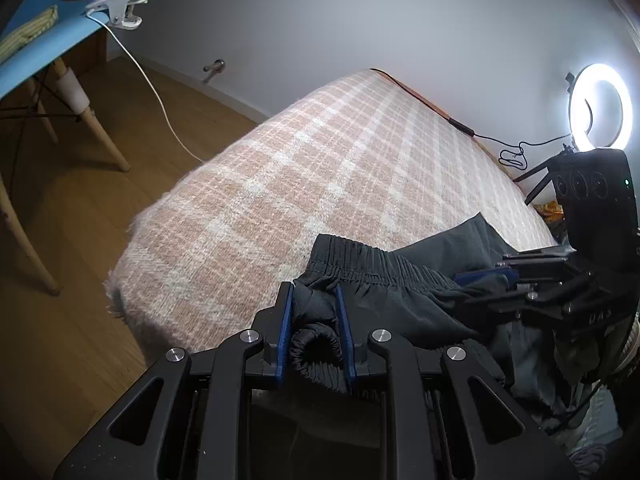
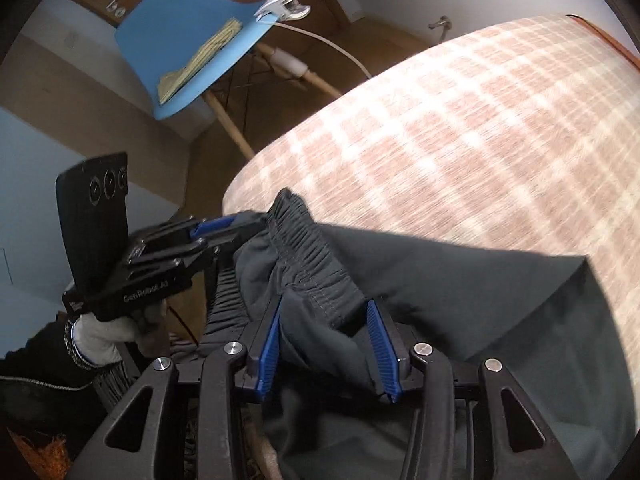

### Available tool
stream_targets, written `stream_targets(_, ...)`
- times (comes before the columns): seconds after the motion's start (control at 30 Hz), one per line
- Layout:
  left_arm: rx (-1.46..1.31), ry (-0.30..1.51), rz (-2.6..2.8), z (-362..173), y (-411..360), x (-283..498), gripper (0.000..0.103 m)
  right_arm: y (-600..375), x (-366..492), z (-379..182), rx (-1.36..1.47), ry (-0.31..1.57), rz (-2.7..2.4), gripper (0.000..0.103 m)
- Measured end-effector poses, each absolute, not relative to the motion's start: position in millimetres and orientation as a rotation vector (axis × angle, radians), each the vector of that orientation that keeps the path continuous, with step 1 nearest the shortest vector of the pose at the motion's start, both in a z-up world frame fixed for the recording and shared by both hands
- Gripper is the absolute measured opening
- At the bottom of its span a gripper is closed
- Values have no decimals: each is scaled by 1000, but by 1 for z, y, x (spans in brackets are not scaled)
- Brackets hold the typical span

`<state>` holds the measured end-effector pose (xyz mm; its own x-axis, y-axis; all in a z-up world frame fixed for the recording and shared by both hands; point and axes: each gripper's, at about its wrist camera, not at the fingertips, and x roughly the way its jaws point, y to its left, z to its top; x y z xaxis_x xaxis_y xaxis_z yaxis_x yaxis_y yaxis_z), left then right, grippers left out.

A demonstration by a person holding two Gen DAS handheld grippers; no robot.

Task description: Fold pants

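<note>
Dark grey pants (image 1: 380,268) with an elastic waistband lie bunched at the near end of a bed under a pink plaid blanket (image 1: 300,168). My left gripper (image 1: 314,292) is shut on a rolled piece of the waistband, and the cloth fills the gap between its blue pads. It also shows in the right wrist view, where the left gripper (image 2: 224,224) is at the waistband's far left end. My right gripper (image 2: 326,304) stands open, with a loose fold of the pants (image 2: 460,272) lying between its pads. Beside the left one, the right gripper (image 1: 484,276) reaches in from the right.
A blue chair (image 1: 36,52) with a white clip lamp (image 1: 120,4) and its cable stands on the wooden floor (image 1: 60,240) left of the bed. A lit ring light (image 1: 600,106) stands at the bed's right edge. The blanket (image 2: 460,120) stretches away beyond the pants.
</note>
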<state>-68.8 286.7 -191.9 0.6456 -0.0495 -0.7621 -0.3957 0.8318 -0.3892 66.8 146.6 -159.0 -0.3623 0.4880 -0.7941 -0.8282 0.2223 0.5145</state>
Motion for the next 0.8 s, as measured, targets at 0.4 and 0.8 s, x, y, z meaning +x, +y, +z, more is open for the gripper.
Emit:
stream_targets(0.4, -552, 740, 314, -166, 293, -77, 15, 187, 68, -89, -518, 809, 1479, 11)
stream_targets(0.8, -717, 733, 419, -172, 340, -89, 15, 186, 116, -91, -382, 941, 1377, 39)
